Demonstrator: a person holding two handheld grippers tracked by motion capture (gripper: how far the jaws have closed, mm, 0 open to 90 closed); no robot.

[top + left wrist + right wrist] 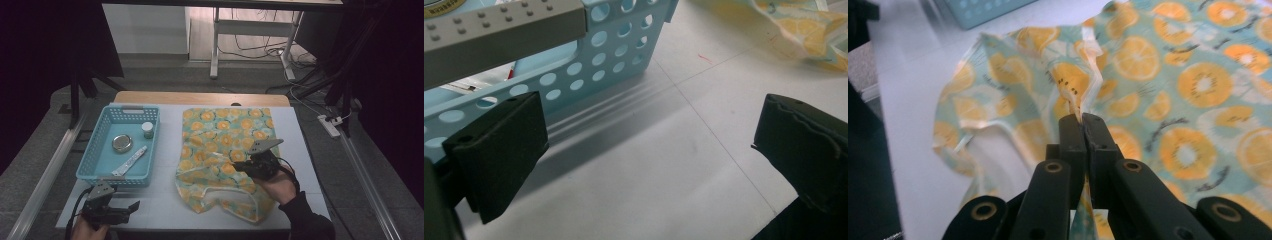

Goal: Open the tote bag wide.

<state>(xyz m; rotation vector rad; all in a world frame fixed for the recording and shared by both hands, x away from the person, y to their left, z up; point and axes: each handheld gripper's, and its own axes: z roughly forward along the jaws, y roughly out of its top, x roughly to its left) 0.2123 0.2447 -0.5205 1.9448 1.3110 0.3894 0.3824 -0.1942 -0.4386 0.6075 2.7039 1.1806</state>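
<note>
Pinching a fold of the orange-slice patterned cloth [1168,75], the right gripper [1081,120] had its jaws shut tight on the fabric, which rose in a ridge from the tips. Seen from the high view, that cloth [225,130] lay spread over the right half of the white table [165,200], its far part flat and its near part rumpled and lifted where the right gripper [245,167] held it. The left gripper [127,207] rested at the near left edge, well apart from the cloth, its jaws wide open with nothing between them but bare tabletop. Just beyond it on the left stood a pale blue perforated basket [95,155], close enough that its holed wall [614,55] ran right past the left jaw. Inside the basket lay a round tin [122,143], a small jar [148,129] and a tube [130,161]. Between basket and cloth ran a strip of bare table. Beyond the far edge stood a white table leg [215,45] with cables [260,47] on the floor.
</note>
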